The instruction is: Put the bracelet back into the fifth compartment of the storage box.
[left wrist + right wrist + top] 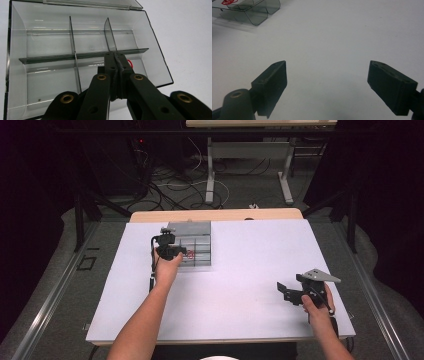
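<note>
Reaching into a clear divided box (82, 50), the left hand-held gripper (117, 58) is closed beside a red ring (130, 63); whether it pinches it is unclear. The right hand-held gripper (327, 85) hangs wide open, empty, over the white bench (342, 32).

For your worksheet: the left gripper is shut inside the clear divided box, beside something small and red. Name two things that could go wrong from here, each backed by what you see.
1. The left gripper, jaws shut, sits against a thin divider of the clear plastic compartment box; pushing on could bend the divider or shift the box.
2. The small red looped item lies half hidden behind the jaws. Whether it is gripped cannot be told, so it might slip or stay behind on lifting. The right gripper hangs open over the white tabletop, steadying nothing.
</note>
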The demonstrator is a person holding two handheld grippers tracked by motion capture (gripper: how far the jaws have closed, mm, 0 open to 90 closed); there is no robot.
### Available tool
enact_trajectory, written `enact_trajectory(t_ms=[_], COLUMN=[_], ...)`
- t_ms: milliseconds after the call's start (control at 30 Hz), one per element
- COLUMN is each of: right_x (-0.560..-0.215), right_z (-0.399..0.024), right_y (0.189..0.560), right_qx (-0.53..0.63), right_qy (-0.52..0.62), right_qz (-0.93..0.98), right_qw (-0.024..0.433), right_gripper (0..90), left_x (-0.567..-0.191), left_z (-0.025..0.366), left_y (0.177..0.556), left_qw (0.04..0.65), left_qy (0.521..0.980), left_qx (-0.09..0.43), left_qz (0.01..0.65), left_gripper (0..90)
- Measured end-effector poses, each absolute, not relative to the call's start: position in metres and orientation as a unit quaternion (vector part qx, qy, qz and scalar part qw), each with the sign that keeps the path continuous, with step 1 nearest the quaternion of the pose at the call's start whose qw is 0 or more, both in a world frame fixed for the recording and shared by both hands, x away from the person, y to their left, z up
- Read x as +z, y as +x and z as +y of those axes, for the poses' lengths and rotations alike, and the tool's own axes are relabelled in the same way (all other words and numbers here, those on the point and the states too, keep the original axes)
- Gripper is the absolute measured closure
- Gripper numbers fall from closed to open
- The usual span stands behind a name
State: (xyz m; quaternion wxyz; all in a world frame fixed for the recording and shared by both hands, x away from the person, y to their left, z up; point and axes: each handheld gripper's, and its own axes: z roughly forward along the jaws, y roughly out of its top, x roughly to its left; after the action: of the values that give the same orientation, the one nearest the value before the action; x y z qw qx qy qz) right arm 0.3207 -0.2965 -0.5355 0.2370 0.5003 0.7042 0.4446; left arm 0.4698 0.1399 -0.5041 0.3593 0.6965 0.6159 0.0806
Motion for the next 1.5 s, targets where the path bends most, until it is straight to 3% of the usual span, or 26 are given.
enact_trajectory(t_ms=[1500], right_x=[-0.536], right_z=[-0.296], right_y=[0.321], right_qx=[0.446], right_qy=[0.499], right_qz=[0.705], right_qw=[0.234], right_gripper=[15.5], left_x=[-0.521], left_z=[0.14], left_y=[0.481], left_qw=[0.333], left_qy=[0.688], left_qx=[0.082], left_qz=[0.639], left_gripper=[90.0])
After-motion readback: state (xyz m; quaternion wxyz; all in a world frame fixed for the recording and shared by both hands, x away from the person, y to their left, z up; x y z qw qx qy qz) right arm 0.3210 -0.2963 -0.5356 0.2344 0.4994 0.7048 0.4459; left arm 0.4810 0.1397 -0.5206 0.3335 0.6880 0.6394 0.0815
